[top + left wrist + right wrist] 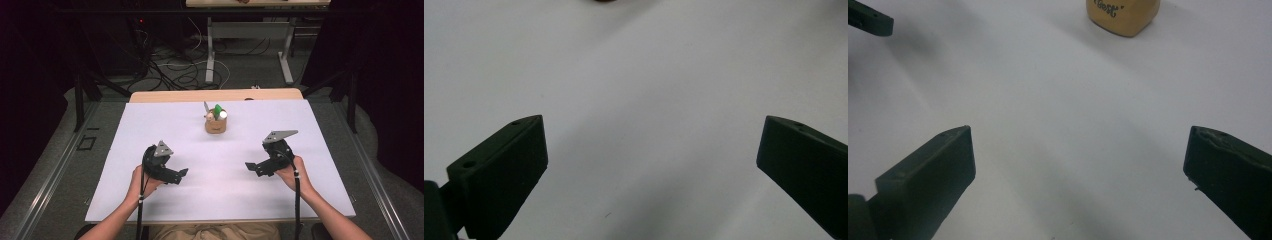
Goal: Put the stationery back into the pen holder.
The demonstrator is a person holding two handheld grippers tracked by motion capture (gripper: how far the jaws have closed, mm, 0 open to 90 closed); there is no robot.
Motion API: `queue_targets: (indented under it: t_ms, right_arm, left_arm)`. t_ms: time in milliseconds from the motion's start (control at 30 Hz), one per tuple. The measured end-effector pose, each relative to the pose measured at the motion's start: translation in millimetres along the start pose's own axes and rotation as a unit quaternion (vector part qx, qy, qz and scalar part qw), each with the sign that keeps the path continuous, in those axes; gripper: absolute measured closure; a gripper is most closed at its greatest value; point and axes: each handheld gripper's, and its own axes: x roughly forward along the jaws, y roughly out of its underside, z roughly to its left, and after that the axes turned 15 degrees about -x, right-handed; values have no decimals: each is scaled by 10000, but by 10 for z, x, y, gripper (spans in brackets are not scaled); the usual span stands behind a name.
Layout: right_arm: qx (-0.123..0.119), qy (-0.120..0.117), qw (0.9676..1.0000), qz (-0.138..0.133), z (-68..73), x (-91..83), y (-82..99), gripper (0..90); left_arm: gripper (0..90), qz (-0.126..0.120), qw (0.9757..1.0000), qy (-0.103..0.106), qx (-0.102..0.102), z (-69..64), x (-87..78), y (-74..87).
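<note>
A small tan holder (215, 124) with dark lettering stands upright at the far middle of the white board (150, 125); a green-and-white item and a thin grey utensil stick out of its top. Its lower part shows at the top of the right gripper view as a tan holder (1123, 15). My left gripper (181, 175) rests low over the board at the near left, jaws wide apart and empty (651, 165). At the near right, my right gripper (252, 168) points inward, also open with nothing between its jaws (1078, 170).
The white board lies on a wooden table (215, 95) whose far edge shows behind it. Beyond stand table legs (210, 55) and tangled cables (170, 65) on the floor. The left gripper's jaw tip (870, 20) appears at the top left of the right gripper view.
</note>
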Motion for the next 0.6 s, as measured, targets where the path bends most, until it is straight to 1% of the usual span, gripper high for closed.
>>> queue_targets:
  t_ms: [33,67,100,167,200,233,267,300,333,367,533,567,600]
  right_arm:
    - [-13,-32,10000,53,3,-16,16,0]
    - [10,0,10000,6,11,-16,35,0]
    - [-6,-7,10000,47,14,-30,49,0]
    - [-16,21,10000,36,30,-42,78,0]
    - [-41,11,9999,98,36,-58,92,0]
    - [2,23,10000,45,51,-65,119,0]
    - [-34,17,9999,100,52,-77,134,0]
    - [-16,29,9999,123,66,-90,161,0]
    - [-21,40,9999,137,75,-101,185,0]
    - [-14,67,9999,91,82,-100,205,0]
    - [12,99,9999,134,127,-139,319,0]
    - [19,84,9998,190,130,-151,337,0]
    - [25,109,9998,138,137,-149,359,0]
  left_arm:
    - [2,14,10000,-7,5,0,-3,1]
    - [2,7,10000,-15,9,-2,-1,1]
    - [2,9,10000,-14,8,-3,-1,2]
    - [2,11,10000,-16,14,-2,0,2]
    - [2,11,10000,-16,13,-2,1,2]
    - [2,10,10000,-19,11,-1,1,3]
    - [2,11,10000,-21,11,0,3,3]
    - [2,59,10000,1,31,4,-1,-1]
    - [2,17,10000,-19,20,0,6,4]
    - [2,14,10000,-25,19,-3,9,5]
    - [2,5,10000,-9,-15,-13,17,11]
    - [2,3,10000,-5,-18,-13,19,12]
    - [2,41,10000,-12,17,-8,14,11]
